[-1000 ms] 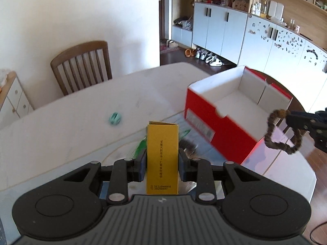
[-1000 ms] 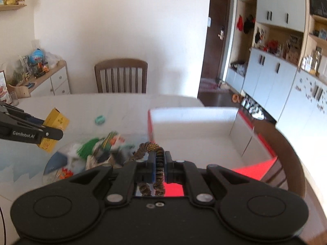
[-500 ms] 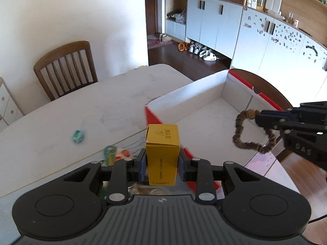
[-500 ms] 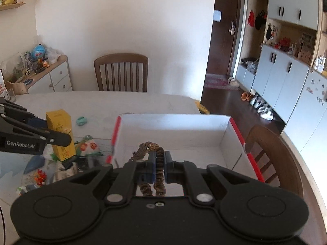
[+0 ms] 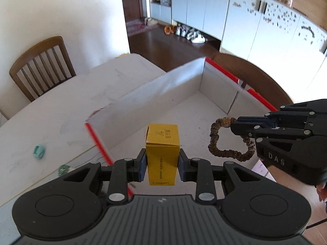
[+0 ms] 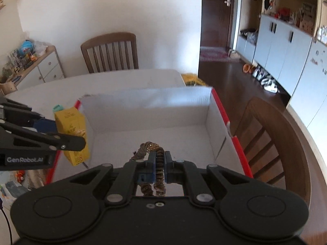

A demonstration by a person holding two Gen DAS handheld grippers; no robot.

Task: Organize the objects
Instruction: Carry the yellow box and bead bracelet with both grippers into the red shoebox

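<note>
My left gripper (image 5: 162, 166) is shut on a small yellow carton (image 5: 162, 153), held upright above the near left part of the red box (image 5: 163, 89) with white inside walls. Seen from the right wrist, that yellow carton (image 6: 71, 126) hangs over the red box's (image 6: 147, 100) left wall, with the left gripper (image 6: 78, 140) clamping it. My right gripper (image 6: 159, 163) is shut on a brown hair scrunchie (image 6: 158, 169) over the box floor. In the left wrist view the scrunchie (image 5: 229, 140) dangles as a loop from the right gripper (image 5: 235, 125).
A small teal item (image 5: 39, 151) and a green ring-shaped thing (image 5: 64, 168) lie on the white table (image 5: 51, 110) left of the box. Wooden chairs (image 5: 40, 67) (image 6: 271, 140) stand at the far side and right. Loose clutter (image 6: 14, 181) lies left of the box.
Both grippers have travelled right from the clutter pile to above the red box's inside and sunk a little, each keeping its hold on the carton and the scrunchie.
</note>
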